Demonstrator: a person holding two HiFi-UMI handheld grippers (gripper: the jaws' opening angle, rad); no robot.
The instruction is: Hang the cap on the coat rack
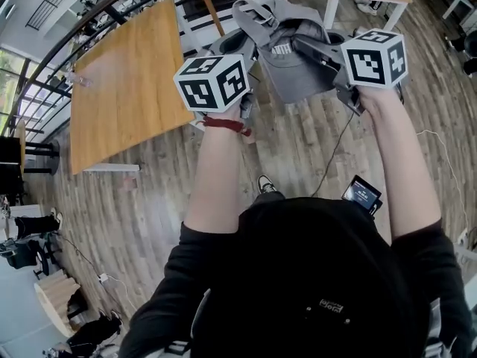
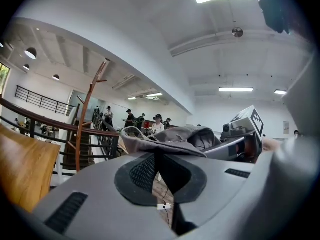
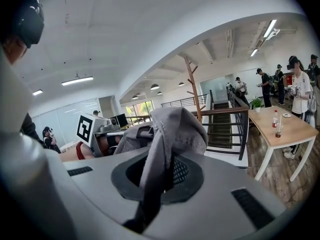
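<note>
A grey cap (image 1: 287, 54) hangs in the air between my two grippers, up at chest height in the head view. My left gripper (image 2: 157, 156) is shut on the cap's edge (image 2: 165, 139), which spreads out just beyond its jaws. A bunched fold of the cap (image 3: 167, 134) is pinched in my right gripper (image 3: 160, 170), which is shut on it. Each gripper's marker cube shows in the other's view. The wooden coat rack (image 2: 86, 119), a bare pole with upturned branches, stands ahead by the railing; it appears in the right gripper view as the coat rack (image 3: 193, 86).
A large wooden table (image 1: 127, 88) lies to the left, beside a black railing (image 1: 89, 21) and stairs. A light table (image 3: 280, 129) with a bottle stands on the right. Several people stand in the background. A cable runs across the wooden floor (image 1: 298, 155).
</note>
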